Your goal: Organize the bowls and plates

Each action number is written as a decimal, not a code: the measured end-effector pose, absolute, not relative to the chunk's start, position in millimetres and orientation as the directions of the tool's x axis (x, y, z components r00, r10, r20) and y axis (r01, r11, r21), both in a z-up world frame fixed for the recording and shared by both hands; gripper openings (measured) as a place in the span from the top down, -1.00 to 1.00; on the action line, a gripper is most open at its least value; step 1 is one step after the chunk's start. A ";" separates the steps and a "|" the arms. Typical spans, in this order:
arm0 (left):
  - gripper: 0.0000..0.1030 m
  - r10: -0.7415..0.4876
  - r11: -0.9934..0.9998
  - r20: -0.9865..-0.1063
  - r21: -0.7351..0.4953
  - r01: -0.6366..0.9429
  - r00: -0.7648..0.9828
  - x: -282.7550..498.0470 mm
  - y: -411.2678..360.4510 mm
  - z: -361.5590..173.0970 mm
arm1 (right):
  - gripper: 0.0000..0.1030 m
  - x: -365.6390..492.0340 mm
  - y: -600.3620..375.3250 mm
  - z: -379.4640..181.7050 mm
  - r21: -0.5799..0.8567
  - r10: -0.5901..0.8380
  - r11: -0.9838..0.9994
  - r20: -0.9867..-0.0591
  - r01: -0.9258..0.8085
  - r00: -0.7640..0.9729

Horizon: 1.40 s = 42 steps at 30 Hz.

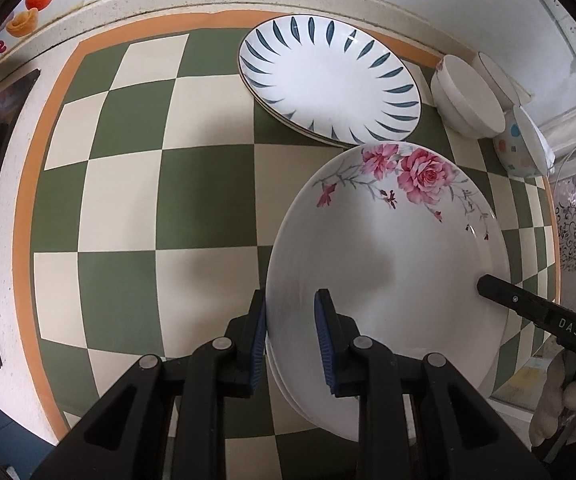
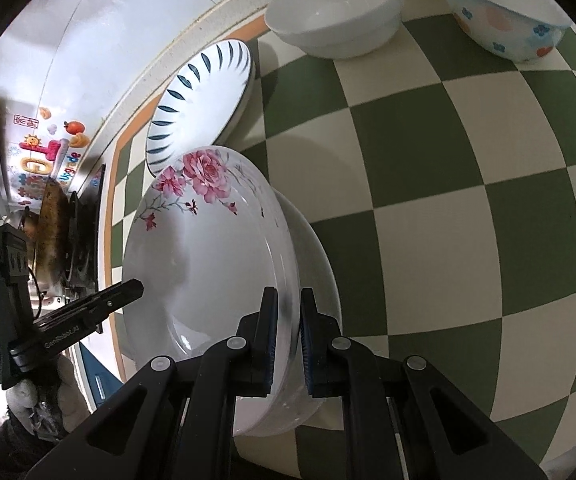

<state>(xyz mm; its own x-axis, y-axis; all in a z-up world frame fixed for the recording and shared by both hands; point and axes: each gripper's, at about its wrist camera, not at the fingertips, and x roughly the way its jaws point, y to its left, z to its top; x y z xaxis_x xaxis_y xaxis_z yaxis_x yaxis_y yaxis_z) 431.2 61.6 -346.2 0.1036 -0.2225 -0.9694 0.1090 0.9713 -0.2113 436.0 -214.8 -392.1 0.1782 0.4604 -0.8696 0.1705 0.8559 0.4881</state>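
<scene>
Green-and-cream checkered matting [image 1: 128,208] with an orange border covers the counter [image 1: 24,128], which meets a white tiled wall [image 2: 88,40] carrying colourful stickers. Left hand-held gripper [image 1: 291,336] is clamped on the left rim of the rose-patterned plates [image 1: 387,264], one blue pad inside the rim and one outside. Right hand-held gripper [image 2: 288,340] is clamped on the opposite rim of the same plates [image 2: 208,264]. At least two plates are stacked here, with the lower rims showing beneath the top one. The stack sits low over the matting; contact with it cannot be determined. Just behind it lie stacked blue-leaf plates [image 1: 327,80], overlapped in view by the rose rim. To their right stand white bowls [image 1: 467,96] and a dotted bowl [image 1: 521,146], close together.
</scene>
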 end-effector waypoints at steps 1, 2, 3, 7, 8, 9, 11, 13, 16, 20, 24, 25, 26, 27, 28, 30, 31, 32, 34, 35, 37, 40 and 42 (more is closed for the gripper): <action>0.59 -0.217 0.972 -0.971 -0.206 0.112 0.102 430.8 60.7 -346.6 | 0.76 435.5 -214.9 -393.4 0.486 0.459 0.857 -0.871 0.171 0.173; 0.59 -0.213 0.973 -0.972 -0.201 0.114 0.100 430.1 60.0 -346.9 | 0.76 434.9 -214.7 -394.9 0.485 0.460 0.858 -0.872 0.168 0.167; 0.59 -0.209 0.973 -0.973 -0.198 0.115 0.098 429.2 59.1 -347.6 | 0.76 433.7 -215.0 -396.1 0.484 0.460 0.859 -0.873 0.168 0.164; 0.59 -0.189 0.977 -0.978 -0.178 0.118 0.089 426.3 54.8 -351.0 | 0.76 431.2 -211.5 -401.3 0.462 0.444 0.872 -0.885 0.159 0.140; 0.59 -0.187 0.977 -0.979 -0.176 0.119 0.087 425.7 54.4 -352.0 | 0.76 430.4 -210.5 -402.1 0.458 0.441 0.875 -0.888 0.157 0.134; 0.59 -0.182 0.978 -0.979 -0.170 0.123 0.091 425.1 53.6 -351.8 | 0.76 429.6 -210.5 -402.8 0.457 0.440 0.875 -0.888 0.158 0.131; 0.59 -0.163 0.980 -0.983 -0.151 0.130 0.086 424.2 51.3 -352.0 | 0.76 428.5 -211.0 -404.5 0.464 0.448 0.870 -0.885 0.165 0.127; 0.59 -0.145 0.981 -0.986 -0.131 0.142 0.088 423.3 49.6 -352.7 | 0.76 427.9 -209.1 -404.5 0.458 0.442 0.874 -0.888 0.163 0.122; 0.59 -0.127 0.983 -0.989 -0.115 0.143 0.075 423.6 48.8 -355.5 | 0.76 429.8 -205.2 -405.1 0.446 0.435 0.877 -0.895 0.178 0.097; 0.58 -0.138 0.981 -0.988 -0.127 0.149 0.066 422.2 47.7 -354.1 | 0.69 430.0 -206.6 -402.6 0.443 0.433 0.872 -0.896 0.208 0.094; 0.58 -0.117 0.980 -0.990 -0.103 0.170 0.072 420.4 43.7 -354.2 | 0.69 431.0 -208.4 -403.0 0.448 0.446 0.863 -0.893 0.233 0.064; 0.58 -0.117 0.980 -0.991 -0.104 0.170 0.068 420.2 43.9 -354.5 | 0.69 431.0 -206.4 -402.2 0.442 0.442 0.867 -0.895 0.230 0.054; 0.58 -0.121 0.980 -0.991 -0.109 0.166 0.063 420.3 44.6 -354.1 | 0.68 430.2 -206.0 -402.3 0.438 0.441 0.868 -0.897 0.232 0.044; 0.58 -0.128 0.980 -0.990 -0.117 0.160 0.058 420.5 45.2 -353.4 | 0.68 429.3 -206.4 -402.4 0.436 0.442 0.868 -0.897 0.238 0.031; 0.58 -0.132 0.981 -0.989 -0.121 0.153 0.060 420.6 46.6 -351.5 | 0.68 428.9 -206.4 -401.7 0.434 0.443 0.867 -0.896 0.244 0.018; 0.58 -0.138 0.981 -0.988 -0.126 0.146 0.069 422.2 48.9 -346.5 | 0.68 427.6 -210.6 -398.6 0.433 0.446 0.864 -0.895 0.256 0.008; 0.58 -0.141 0.981 -0.987 -0.130 0.141 0.076 423.3 50.5 -343.2 | 0.65 427.2 -212.8 -396.4 0.430 0.444 0.864 -0.896 0.262 0.006; 0.58 -0.146 0.981 -0.986 -0.134 0.137 0.083 425.3 52.0 -339.0 | 0.61 426.9 -216.1 -393.2 0.418 0.432 0.868 -0.902 0.266 0.009; 0.58 -0.157 0.981 -0.983 -0.144 0.130 0.096 428.8 56.0 -330.1 | 0.61 426.9 -223.9 -386.1 0.448 0.459 0.852 -0.888 0.271 0.027; 0.58 -0.164 0.981 -0.981 -0.151 0.124 0.107 433.2 57.7 -323.8 | 0.61 428.3 -228.0 -381.9 0.455 0.465 0.846 -0.885 0.279 0.033; 0.57 -0.175 0.980 -0.976 -0.160 0.115 0.132 443.1 62.9 -311.5 | 0.60 434.0 -233.4 -371.8 0.464 0.467 0.836 -0.882 0.291 0.065; 0.50 -0.193 0.979 -0.969 -0.179 0.101 0.153 471.9 67.7 -302.0 | 0.47 457.1 -237.8 -356.9 0.501 0.483 0.813 -0.865 0.298 0.136; 0.49 -0.196 0.979 -0.968 -0.184 0.086 0.155 499.1 73.4 -302.4 | 0.31 476.4 -237.8 -352.3 0.515 0.485 0.803 -0.857 0.301 0.173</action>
<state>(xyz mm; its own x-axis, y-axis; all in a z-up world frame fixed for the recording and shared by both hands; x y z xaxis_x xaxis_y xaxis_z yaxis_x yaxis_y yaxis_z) 499.1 73.4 -302.4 0.1555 -0.1961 -0.9682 0.0859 0.9791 -0.1845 476.4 -237.8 -352.3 0.1727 0.4851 -0.8572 0.3006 0.8028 0.5149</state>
